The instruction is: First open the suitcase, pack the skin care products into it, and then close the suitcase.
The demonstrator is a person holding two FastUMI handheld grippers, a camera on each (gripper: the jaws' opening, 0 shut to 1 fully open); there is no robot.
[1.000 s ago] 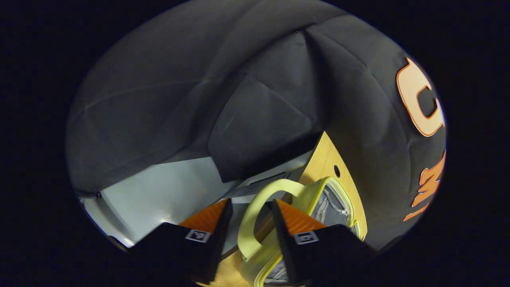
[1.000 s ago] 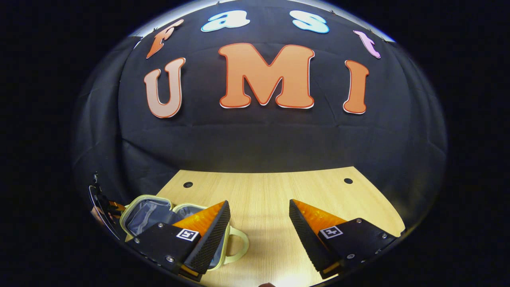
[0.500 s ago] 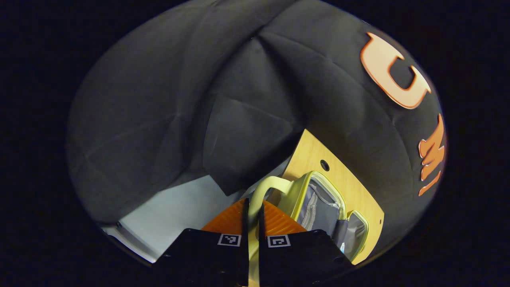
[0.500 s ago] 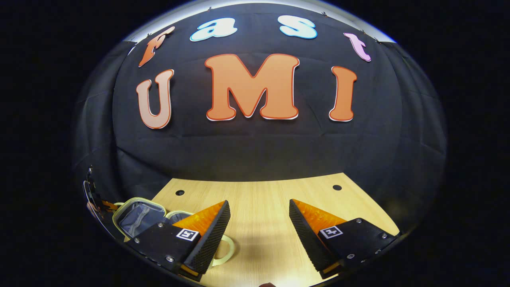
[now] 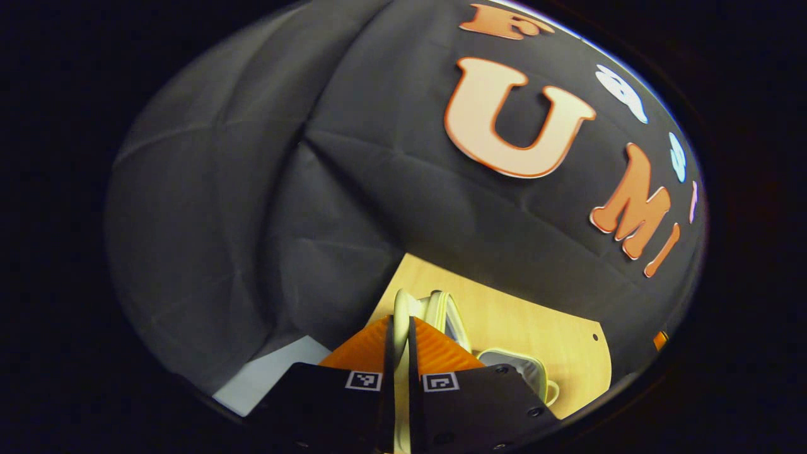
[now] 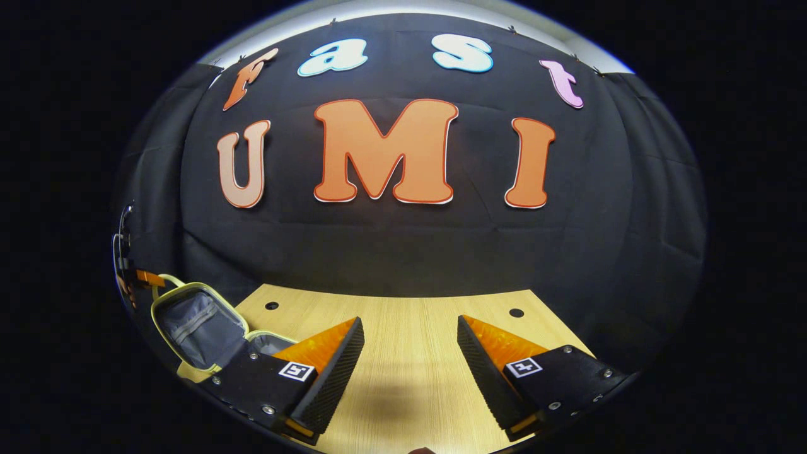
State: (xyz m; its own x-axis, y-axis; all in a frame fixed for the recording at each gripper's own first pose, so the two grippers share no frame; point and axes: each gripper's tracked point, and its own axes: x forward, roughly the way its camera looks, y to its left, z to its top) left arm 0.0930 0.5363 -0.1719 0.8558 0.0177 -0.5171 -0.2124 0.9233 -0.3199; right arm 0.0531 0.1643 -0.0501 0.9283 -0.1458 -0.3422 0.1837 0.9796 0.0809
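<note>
A small pale yellow suitcase lies open at the table's left end. Its lid (image 6: 195, 321) stands raised, grey lining facing the right gripper view, over the base (image 6: 268, 343). In the left gripper view my left gripper (image 5: 398, 318) is shut on the lid's yellow handle (image 5: 400, 301), with the lid's rim (image 5: 443, 312) edge-on just beyond and the base (image 5: 517, 367) lower right. From the right gripper view that left gripper (image 6: 146, 278) shows beside the lid's top. My right gripper (image 6: 410, 328) hangs open over the bare wooden table (image 6: 410, 302), nothing between its fingers.
The table top has two small round holes (image 6: 272, 305) (image 6: 516, 313) near its far edge, which meets the black cloth wall. A pale floor patch (image 5: 277, 372) shows past the table's left edge.
My left gripper closed on the lid's handle and swung the lid up from lying flat to standing. The right gripper stayed open and barely shifted.
</note>
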